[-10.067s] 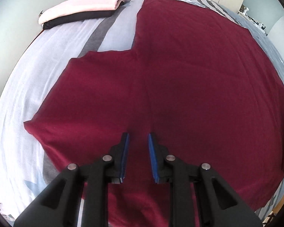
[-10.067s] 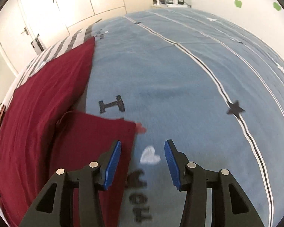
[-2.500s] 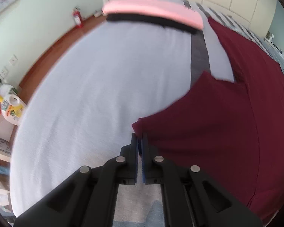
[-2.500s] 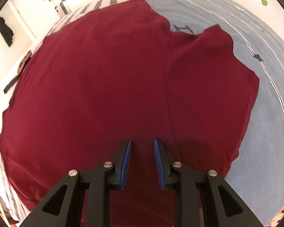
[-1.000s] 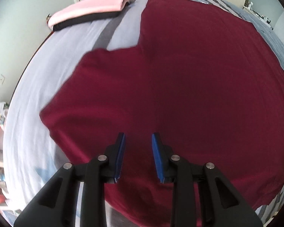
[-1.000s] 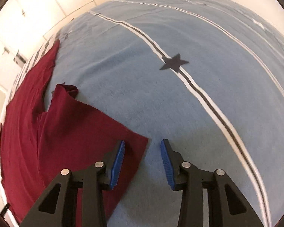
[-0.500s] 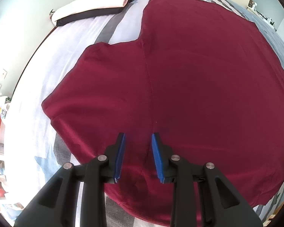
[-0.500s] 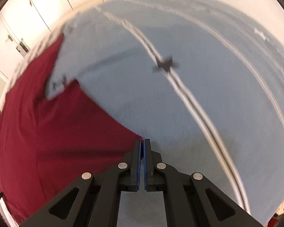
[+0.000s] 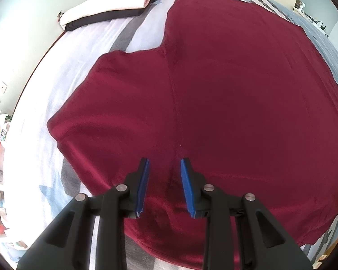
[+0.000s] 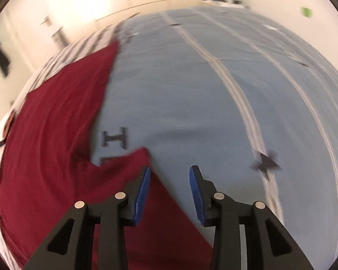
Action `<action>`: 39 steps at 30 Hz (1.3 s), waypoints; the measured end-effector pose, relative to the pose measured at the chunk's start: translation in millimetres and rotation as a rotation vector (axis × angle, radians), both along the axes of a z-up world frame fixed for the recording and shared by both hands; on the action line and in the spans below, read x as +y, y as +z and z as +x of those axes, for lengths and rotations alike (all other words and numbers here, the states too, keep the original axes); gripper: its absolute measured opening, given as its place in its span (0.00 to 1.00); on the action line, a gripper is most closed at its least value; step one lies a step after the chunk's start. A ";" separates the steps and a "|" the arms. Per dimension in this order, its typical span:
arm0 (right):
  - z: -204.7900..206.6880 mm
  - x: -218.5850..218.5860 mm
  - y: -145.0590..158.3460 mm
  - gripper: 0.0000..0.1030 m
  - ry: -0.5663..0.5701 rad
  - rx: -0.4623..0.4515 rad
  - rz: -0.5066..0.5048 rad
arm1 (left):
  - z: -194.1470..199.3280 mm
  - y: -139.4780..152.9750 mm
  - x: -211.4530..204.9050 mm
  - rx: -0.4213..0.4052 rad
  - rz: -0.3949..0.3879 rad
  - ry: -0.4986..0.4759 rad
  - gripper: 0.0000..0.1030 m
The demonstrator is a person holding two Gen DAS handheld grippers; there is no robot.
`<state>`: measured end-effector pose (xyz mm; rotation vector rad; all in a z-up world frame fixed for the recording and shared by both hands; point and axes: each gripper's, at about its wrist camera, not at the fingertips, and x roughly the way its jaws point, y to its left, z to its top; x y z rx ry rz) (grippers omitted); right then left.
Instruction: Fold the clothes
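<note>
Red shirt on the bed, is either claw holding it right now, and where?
Neither. The left claw is open above the red shirt; the right claw is opening, nothing between its pads.

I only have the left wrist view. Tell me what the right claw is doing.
Observer: The right claw is opening, nothing between its pads; the shirt's sleeve lies just under its left finger.
Operator: Report what's beyond that sleeve.
Observer: Blue bedcover with a black letter H printed beside the sleeve.
Operator: Any landmark on the right side.
Observer: A black star on a pale stripe.
</note>
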<state>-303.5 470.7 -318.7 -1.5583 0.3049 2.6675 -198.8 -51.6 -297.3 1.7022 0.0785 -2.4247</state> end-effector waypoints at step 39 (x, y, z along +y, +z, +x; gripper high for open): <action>169.0 -108.1 48.2 0.14 0.119 -0.001 -0.084 | 97.5 38.0 7.9 0.091 0.090 -0.019 0.30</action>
